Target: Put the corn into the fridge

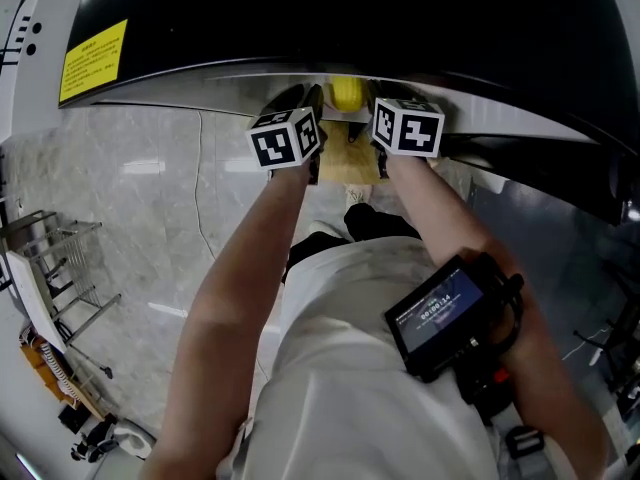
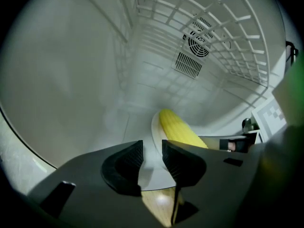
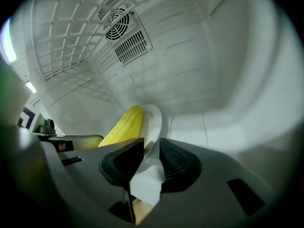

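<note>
A yellow corn cob [image 1: 347, 94] lies on a white plate [image 2: 153, 127] inside the white fridge [image 2: 76, 80]. In the left gripper view the corn [image 2: 178, 129] lies just beyond the jaws. The right gripper view shows the corn [image 3: 124, 125] to the left of the plate's rim [image 3: 154, 122]. My left gripper [image 2: 151, 148] is shut on the plate's left edge, and my right gripper [image 3: 151, 148] is shut on its right rim. Seen from the head view, both grippers [image 1: 312, 100] [image 1: 378, 106] reach under the black fridge top [image 1: 400, 18] with the corn between them.
A wire shelf [image 2: 213, 13] hangs above the plate, and a round fan vent [image 2: 198, 42] sits in the fridge's back wall. A tan surface [image 1: 345, 163] shows below the plate. A wire rack [image 1: 55, 258] stands on the marble floor at the left.
</note>
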The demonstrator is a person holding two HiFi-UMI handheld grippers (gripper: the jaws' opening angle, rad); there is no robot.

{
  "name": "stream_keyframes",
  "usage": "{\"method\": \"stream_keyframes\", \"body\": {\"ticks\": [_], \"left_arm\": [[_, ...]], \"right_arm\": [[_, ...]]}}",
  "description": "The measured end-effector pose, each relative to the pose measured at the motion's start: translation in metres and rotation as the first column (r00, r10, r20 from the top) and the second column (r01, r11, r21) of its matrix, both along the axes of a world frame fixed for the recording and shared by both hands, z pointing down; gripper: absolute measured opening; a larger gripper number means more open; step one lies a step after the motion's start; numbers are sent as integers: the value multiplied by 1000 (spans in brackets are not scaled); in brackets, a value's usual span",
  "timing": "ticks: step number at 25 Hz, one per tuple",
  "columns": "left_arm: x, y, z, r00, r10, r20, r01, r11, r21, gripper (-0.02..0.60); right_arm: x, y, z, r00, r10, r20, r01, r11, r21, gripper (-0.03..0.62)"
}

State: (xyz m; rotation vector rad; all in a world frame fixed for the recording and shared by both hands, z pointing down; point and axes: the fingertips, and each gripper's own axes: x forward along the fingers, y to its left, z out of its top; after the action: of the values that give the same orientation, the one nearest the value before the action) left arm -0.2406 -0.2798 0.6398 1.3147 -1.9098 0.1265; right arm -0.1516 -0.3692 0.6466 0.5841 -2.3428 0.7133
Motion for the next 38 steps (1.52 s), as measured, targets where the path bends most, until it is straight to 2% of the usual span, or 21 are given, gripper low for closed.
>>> {"method": "stream_keyframes", "body": {"ticks": [4, 7, 16, 17, 18, 20, 24, 28, 38], "left_arm": [[1, 6, -5, 1000, 16, 12, -16, 1000, 6, 104], [4, 12, -8, 999, 25, 26, -25, 1000, 7, 104], [13, 24, -24, 999, 39, 35, -41, 998, 48, 101], [16, 29, -28, 999, 40, 37, -41, 998, 54, 101], [18, 33, -33, 998, 40, 40, -43, 997, 59, 100], [20, 40, -37, 998, 41, 50, -44, 997, 64, 97], [25, 48, -40, 998, 29, 64, -34, 996, 79, 34], [32, 56, -47, 996, 37, 76, -44, 995, 93, 9], [65, 76, -79, 994, 63, 93, -77, 984, 159, 8]], "right_arm": [[6, -5, -5, 999, 18, 36, -20, 997, 74, 84], [12, -4, -4, 999, 23, 32, -26, 995, 95, 83], [26, -6, -6, 999, 33, 28, -36, 993, 110, 80], [28, -2, -11, 999, 33, 32, -36, 993, 115, 76], [30, 1, -16, 999, 32, 37, -37, 992, 121, 39], [33, 5, -22, 999, 29, 45, -35, 991, 132, 38], [39, 9, -26, 998, 19, 57, -27, 989, 142, 20], [43, 20, -36, 997, -6, 80, -6, 989, 145, 6], [69, 52, -65, 990, -29, 138, 13, 993, 121, 6]]}}
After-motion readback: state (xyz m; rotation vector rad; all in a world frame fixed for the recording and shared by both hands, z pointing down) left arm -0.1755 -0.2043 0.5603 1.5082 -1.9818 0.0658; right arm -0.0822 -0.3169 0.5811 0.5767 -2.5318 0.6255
